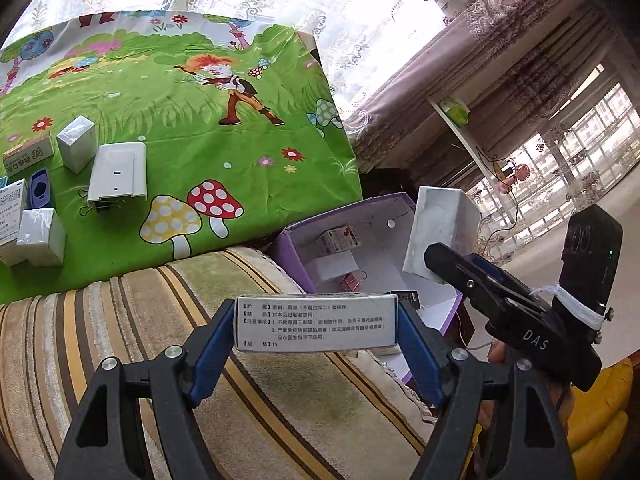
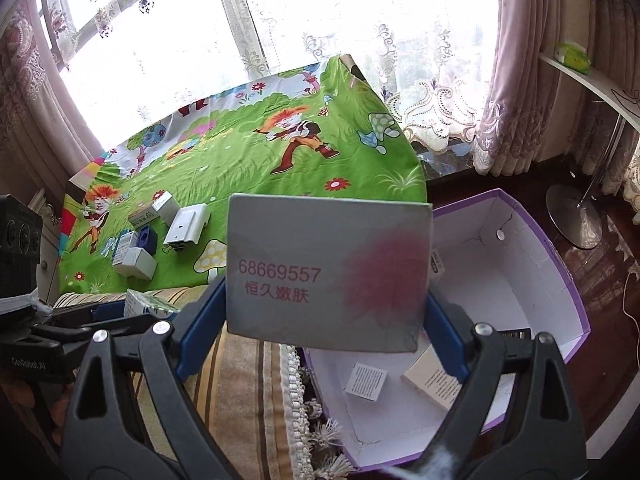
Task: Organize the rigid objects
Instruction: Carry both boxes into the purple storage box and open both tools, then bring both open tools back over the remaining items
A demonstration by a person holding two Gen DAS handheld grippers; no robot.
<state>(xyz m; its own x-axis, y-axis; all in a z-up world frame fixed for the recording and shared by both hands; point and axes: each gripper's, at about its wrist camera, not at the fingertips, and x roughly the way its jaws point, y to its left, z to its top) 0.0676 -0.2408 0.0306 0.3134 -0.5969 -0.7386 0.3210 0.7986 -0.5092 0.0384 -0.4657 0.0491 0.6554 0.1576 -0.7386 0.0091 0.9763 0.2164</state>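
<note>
Left gripper [image 1: 316,330]: jaws closed partway on a white medicine box [image 1: 316,326] printed with black Chinese text, held level above the striped rug [image 1: 120,340].
Right gripper [image 2: 326,308]: jaws clamped on the sides of a grey carton [image 2: 328,264] bearing red digits and a red smudge; the carton hangs over the near left edge of the purple bin [image 2: 560,264].
Purple bin contents: a small leaflet-like white box [image 2: 366,382] at 6 o'clock of the carton, a cream box [image 2: 430,384] at 5 o'clock.
Right gripper from the left view [image 1: 430,264]: at 2 o'clock, gripping the same carton [image 1: 444,232] above the bin [image 1: 296,256].
Green cartoon cloth [image 2: 248,160]: beyond the rug, at 10 to 12 o'clock.
Remaining items: a white bracket [image 1: 118,172], silver box [image 1: 76,142] and other small boxes clustered at 9 to 10 o'clock on the cloth.
Far: lace curtains [image 2: 360,20].
</note>
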